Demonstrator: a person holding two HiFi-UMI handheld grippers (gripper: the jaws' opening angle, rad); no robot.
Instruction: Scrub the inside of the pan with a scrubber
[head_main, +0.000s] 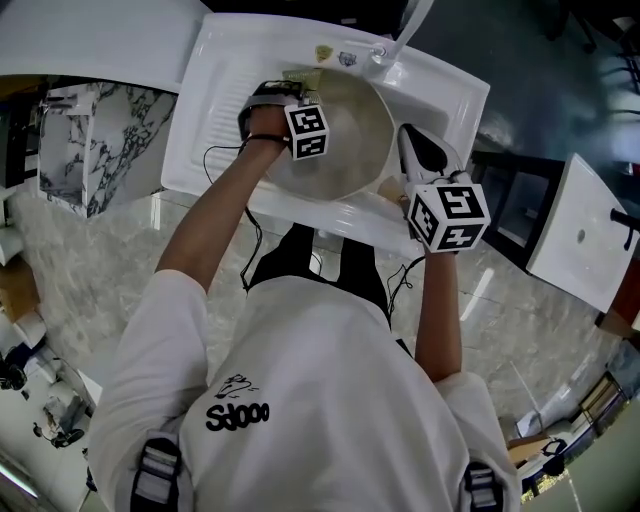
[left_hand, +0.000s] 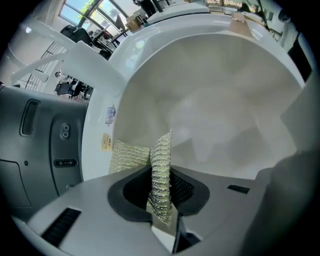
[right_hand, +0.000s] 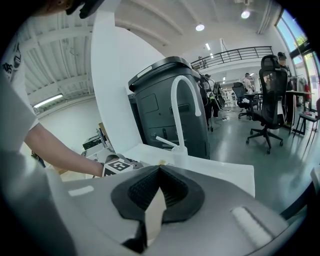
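Left hand-held gripper (left_hand: 161, 186): jaws clamped on the scrubber (left_hand: 160, 152), a metallic mesh pad standing on edge between the pads, with a flap folded off to the left.

Right hand-held gripper (right_hand: 159, 189): jaws closed on a thin beige piece (right_hand: 154, 219). My read is that it's the pan's handle, held to steady the pan. It can't be confirmed from that view alone.

The pan (head_main: 360, 120) sits in the basin of the white sink (head_main: 445, 85), with its pale inside facing up. The faucet (right_hand: 183, 107) is at the sink's far edge.

Key relation:
- The pan's inside lies straight ahead of the left hand-held gripper, just past the scrubber tip.
- The scrubber's long axis runs along the gripper's own line, pointing into the bowl.
- The left hand-held gripper is at the pan's left rim, so it's the nearer one to the scrub surface.
- The right hand-held gripper is at the pan's right side, near the sink's near-right edge.
- Whether the mesh is actually touching the pan wall can't be told.

Count: 1 pan, 1 scrubber, 2 hand-held grippers, 1 faucet.

Judgement: the next move is pressing the mesh onto the wall and sweeping it round.
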